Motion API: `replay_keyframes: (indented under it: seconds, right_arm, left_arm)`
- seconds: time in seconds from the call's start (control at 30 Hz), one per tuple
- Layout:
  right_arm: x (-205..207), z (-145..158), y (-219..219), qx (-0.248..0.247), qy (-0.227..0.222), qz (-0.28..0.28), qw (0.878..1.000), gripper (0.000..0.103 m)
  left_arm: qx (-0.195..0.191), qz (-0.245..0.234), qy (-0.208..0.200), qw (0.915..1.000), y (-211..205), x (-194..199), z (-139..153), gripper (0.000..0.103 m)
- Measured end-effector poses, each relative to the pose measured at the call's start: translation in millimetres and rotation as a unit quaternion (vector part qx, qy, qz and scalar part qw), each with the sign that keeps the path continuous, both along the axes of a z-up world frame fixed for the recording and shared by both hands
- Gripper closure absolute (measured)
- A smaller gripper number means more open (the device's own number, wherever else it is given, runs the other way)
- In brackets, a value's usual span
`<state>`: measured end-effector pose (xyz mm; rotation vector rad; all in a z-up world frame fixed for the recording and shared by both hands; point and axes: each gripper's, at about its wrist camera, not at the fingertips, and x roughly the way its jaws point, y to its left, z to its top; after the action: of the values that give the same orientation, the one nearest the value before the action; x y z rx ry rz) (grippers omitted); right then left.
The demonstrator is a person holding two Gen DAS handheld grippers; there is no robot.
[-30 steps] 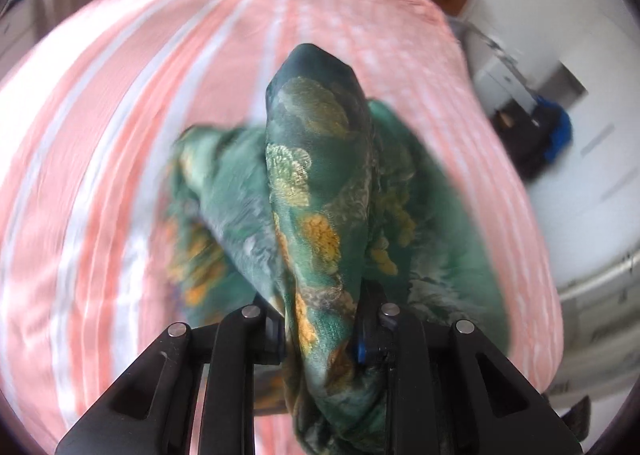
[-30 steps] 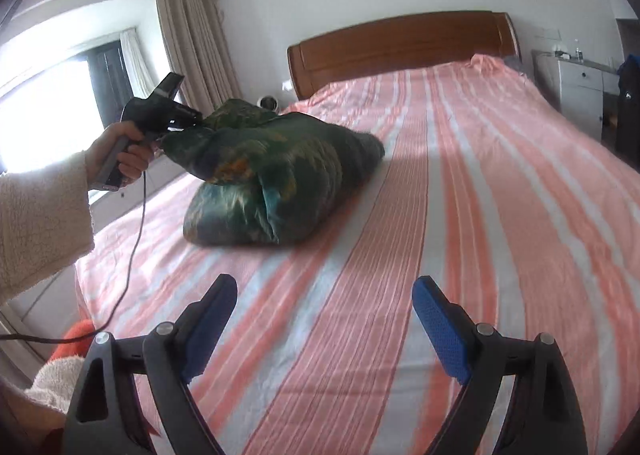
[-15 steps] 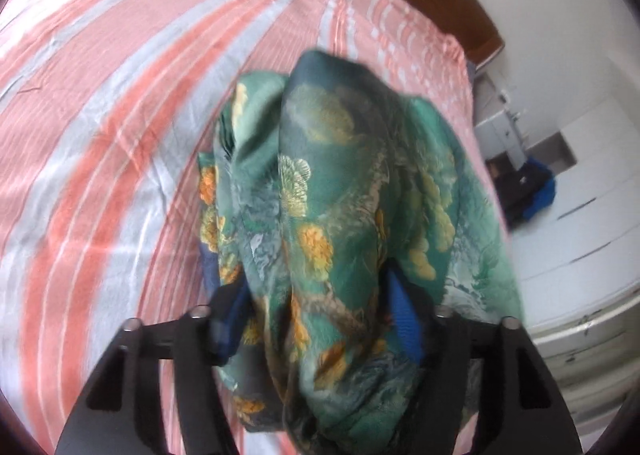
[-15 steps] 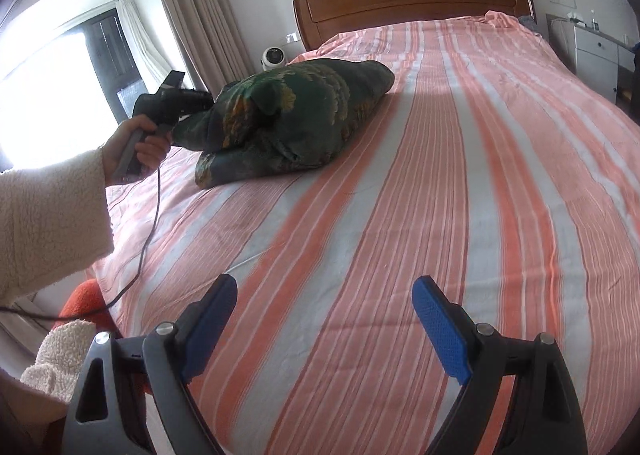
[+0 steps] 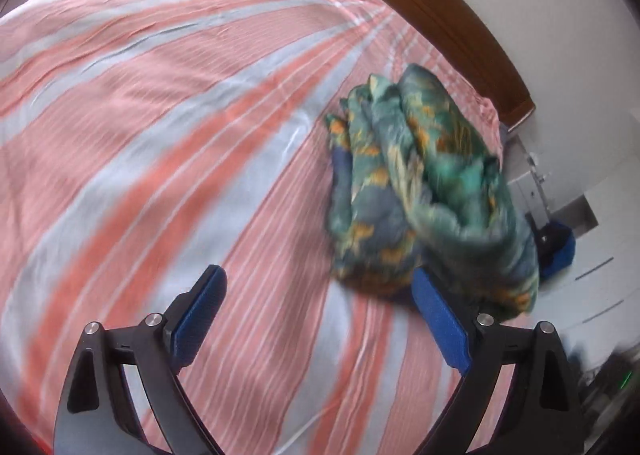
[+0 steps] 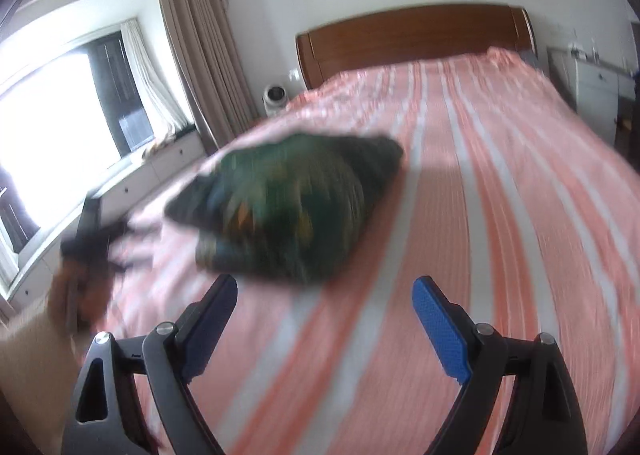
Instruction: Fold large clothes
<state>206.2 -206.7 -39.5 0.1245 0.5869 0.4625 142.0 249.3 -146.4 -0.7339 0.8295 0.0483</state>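
Note:
A bunched green garment [image 5: 424, 191] with orange and yellow print lies as a heap on the pink-and-white striped bed [image 5: 160, 143]. My left gripper [image 5: 320, 319] is open and empty, just in front of the heap, which is blurred and overlaps its right finger. In the right wrist view the garment [image 6: 288, 211] lies ahead and left of my right gripper [image 6: 324, 319], which is open and empty above the bedspread [image 6: 500, 215]. The left gripper [image 6: 92, 231] shows blurred at the left, beside the heap.
A wooden headboard [image 6: 412, 39] stands at the far end of the bed. A window and curtains [image 6: 192, 59] are on the left. White drawers [image 6: 592, 91] stand on the right of the bed. A small white fan [image 6: 275, 96] sits by the headboard.
My left gripper has opened and let go of the garment, which now lies on the bed. The left gripper has drawn back. The right gripper has moved closer to the heap.

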Motion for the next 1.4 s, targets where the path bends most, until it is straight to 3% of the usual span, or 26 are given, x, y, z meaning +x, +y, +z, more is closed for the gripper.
replay_keyframes:
  seconds: [0.13,0.23,0.33,0.4,0.47,0.63,0.7,0.8,0.9,1.0,1.13,1.2,1.3,1.4]
  right_arm:
    - [86.2,36.4,71.4,-0.047,0.007,0.062,0.997,0.015]
    - [137.4,36.0,134.8,-0.082,0.011,0.091,0.992,0.015]
    - [167.5,-7.1,196.9,-0.125,0.060,0.126,0.982,0.014]
    - [165.7,-42.1,225.6,-0.186,0.075,0.133,0.971,0.013]
    - [153.0,-67.8,243.4,-0.237,0.055,0.134,0.961,0.012]
    - [159.1,-60.6,235.8,-0.238,0.079,0.142,0.958,0.012]
    - [162.3,-34.4,234.3,-0.231,0.098,0.146,0.957,0.012]
    - [172.5,13.0,231.2,-0.161,0.091,0.146,0.972,0.013]
    - [194.9,37.7,248.0,-0.136,0.065,0.130,0.980,0.013]
    - [228.5,19.7,279.5,-0.162,0.080,0.121,0.976,0.013]
    - [255.5,-56.4,308.7,-0.219,0.145,0.110,0.959,0.014]
    - [255.4,-68.4,307.7,-0.204,0.141,0.102,0.963,0.012]
    - [244.6,-53.5,303.9,-0.194,0.111,0.104,0.969,0.012]
    - [224.8,-13.9,292.4,-0.157,0.088,0.119,0.976,0.012]
  left_arm:
    - [0.020,0.023,0.005,0.9995,-6.6,-16.1,-24.5,0.008]
    - [0.098,0.011,-0.006,0.9951,-16.8,-23.4,-37.9,0.008]
    - [0.186,-0.015,0.005,0.9824,-33.7,-16.8,-39.9,0.006]
    - [0.205,-0.028,0.005,0.9784,-39.3,-14.3,-41.8,0.004]
    - [0.215,-0.033,0.007,0.9760,-41.4,-12.3,-44.3,0.003]
    - [0.210,-0.036,0.010,0.9770,-35.6,-9.0,-45.5,0.001]
    - [0.208,-0.038,0.010,0.9773,-33.1,-9.2,-45.7,0.001]
    - [0.214,-0.043,0.014,0.9757,-32.5,-5.5,-46.4,0.000]
    - [0.238,-0.049,0.024,0.9698,-38.4,-1.0,-47.9,0.000]
    - [0.259,-0.054,0.029,0.9638,-42.8,0.3,-50.5,0.000]
    - [0.257,-0.060,0.025,0.9642,-40.1,-0.8,-50.9,0.000]
    - [0.258,-0.063,0.025,0.9639,-40.1,-1.0,-51.4,0.000]
    - [0.259,-0.064,0.026,0.9634,-40.0,-0.1,-52.2,0.000]
    - [0.259,-0.065,0.027,0.9632,-40.4,-0.4,-51.6,0.000]
